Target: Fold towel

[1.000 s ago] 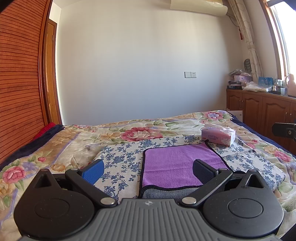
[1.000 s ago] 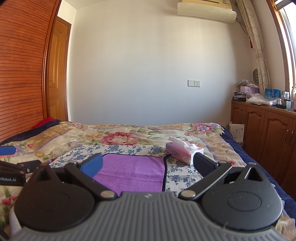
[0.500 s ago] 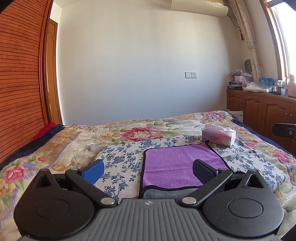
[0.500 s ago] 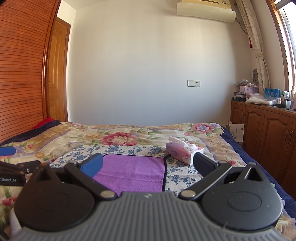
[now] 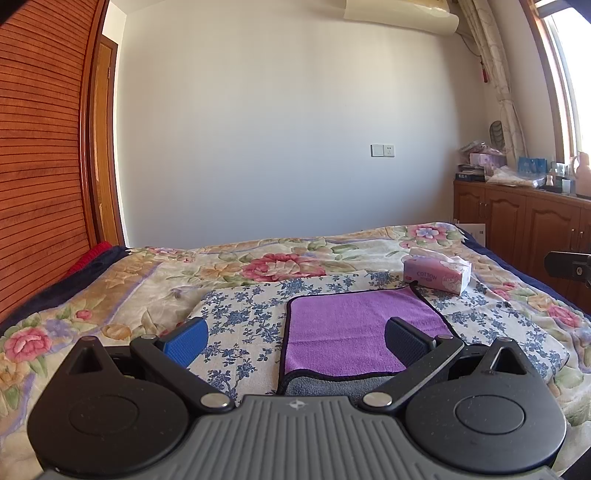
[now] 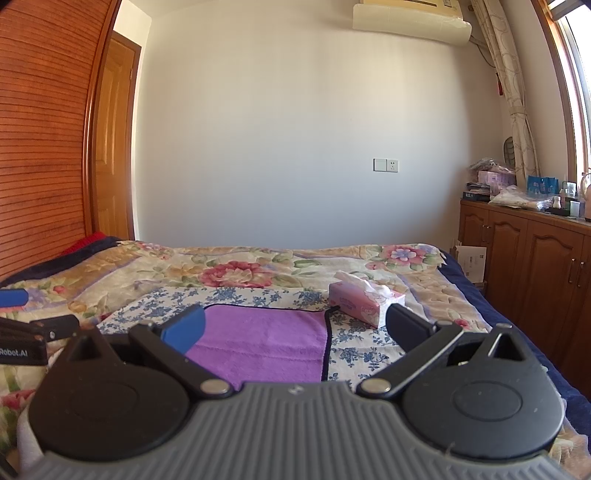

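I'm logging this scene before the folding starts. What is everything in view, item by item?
towel: 1, purple with grey underside, flat on the blue-flowered cloth
blue-flowered cloth: 1, white and blue, over the bedspread
bedspread: 1, floral, covering the bed
tissue pack: 1, pink, beyond the towel's far right corner
cabinet: 1, brown wood, right wall, cluttered top
air conditioner: 1, cream, high on the wall
left gripper: 1, black, open above the towel
right gripper: 1, black, open, empty
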### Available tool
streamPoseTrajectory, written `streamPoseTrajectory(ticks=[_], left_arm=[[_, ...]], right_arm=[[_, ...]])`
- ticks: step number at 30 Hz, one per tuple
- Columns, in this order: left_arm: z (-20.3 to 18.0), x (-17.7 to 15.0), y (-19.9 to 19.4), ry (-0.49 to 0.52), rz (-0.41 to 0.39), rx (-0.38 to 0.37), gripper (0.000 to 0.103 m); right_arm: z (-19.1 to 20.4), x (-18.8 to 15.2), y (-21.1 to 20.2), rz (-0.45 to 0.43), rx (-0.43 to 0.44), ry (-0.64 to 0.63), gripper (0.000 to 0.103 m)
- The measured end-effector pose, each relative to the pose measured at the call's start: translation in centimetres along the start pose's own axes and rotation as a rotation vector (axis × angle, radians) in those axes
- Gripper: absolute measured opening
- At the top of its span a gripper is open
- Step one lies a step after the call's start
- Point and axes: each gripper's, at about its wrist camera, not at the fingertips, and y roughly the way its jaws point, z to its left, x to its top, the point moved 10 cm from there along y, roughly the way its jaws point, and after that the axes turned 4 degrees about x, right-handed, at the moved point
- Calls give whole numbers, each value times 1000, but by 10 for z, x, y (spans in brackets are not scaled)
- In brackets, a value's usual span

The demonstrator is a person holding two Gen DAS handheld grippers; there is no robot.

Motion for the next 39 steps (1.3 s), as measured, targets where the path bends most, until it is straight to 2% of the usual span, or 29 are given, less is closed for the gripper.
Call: streamPoseTrajectory(ticks=[22, 39], left_arm=[[1, 0, -1, -6, 1, 0, 103], [-2, -7, 9, -9, 36, -12, 103]], right_arm=[[0, 0, 0, 1, 0, 2, 103], [-6, -1, 7, 12, -4, 27, 103]])
